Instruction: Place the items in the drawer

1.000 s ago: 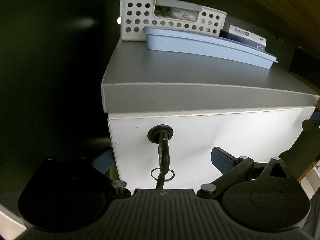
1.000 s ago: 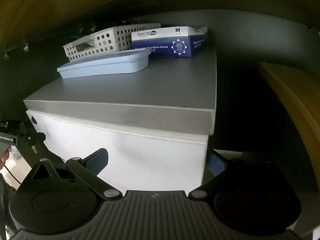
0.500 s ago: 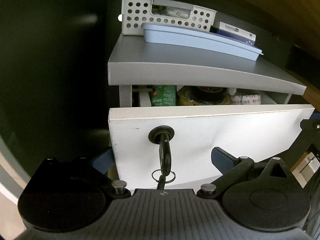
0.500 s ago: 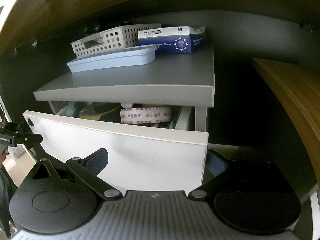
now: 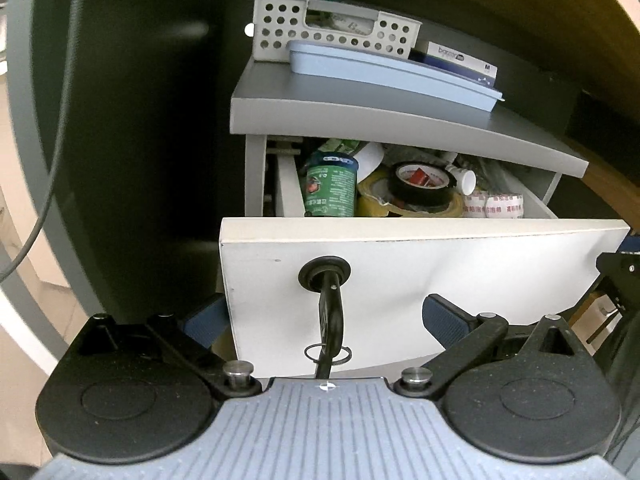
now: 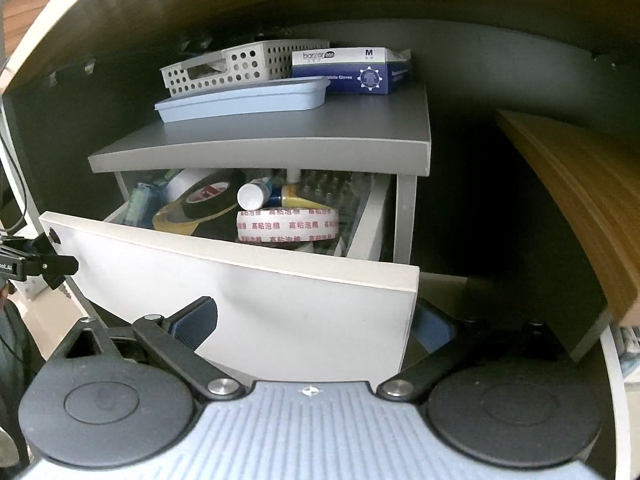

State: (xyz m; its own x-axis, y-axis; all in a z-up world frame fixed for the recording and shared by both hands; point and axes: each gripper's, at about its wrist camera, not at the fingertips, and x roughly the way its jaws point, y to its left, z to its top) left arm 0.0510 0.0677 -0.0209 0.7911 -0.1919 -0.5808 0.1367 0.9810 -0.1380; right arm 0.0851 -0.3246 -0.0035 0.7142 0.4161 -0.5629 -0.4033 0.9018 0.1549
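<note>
A small grey cabinet [image 5: 400, 120] sits in a dark space under a wooden desk [image 6: 568, 184]. Closest to the left gripper [image 5: 326, 322], its two blue pads are spread wide, one on each side of the left corner of the white drawer front [image 5: 460, 264], holding nothing. A black key [image 5: 330, 312] hangs from the lock between them. The right gripper [image 6: 316, 326] is spread wide too, around the drawer's right corner. Just past the front, the pulled-out drawer holds a green can [image 5: 331, 188], a black tape roll [image 5: 422, 184], a yellow tape roll [image 6: 176, 218] and a white tape roll with red letters [image 6: 288, 226]. Farther up, on the cabinet top, lie a light blue tray [image 6: 244, 100], a white basket with holes [image 5: 332, 28] and a blue glove box [image 6: 356, 70].
</note>
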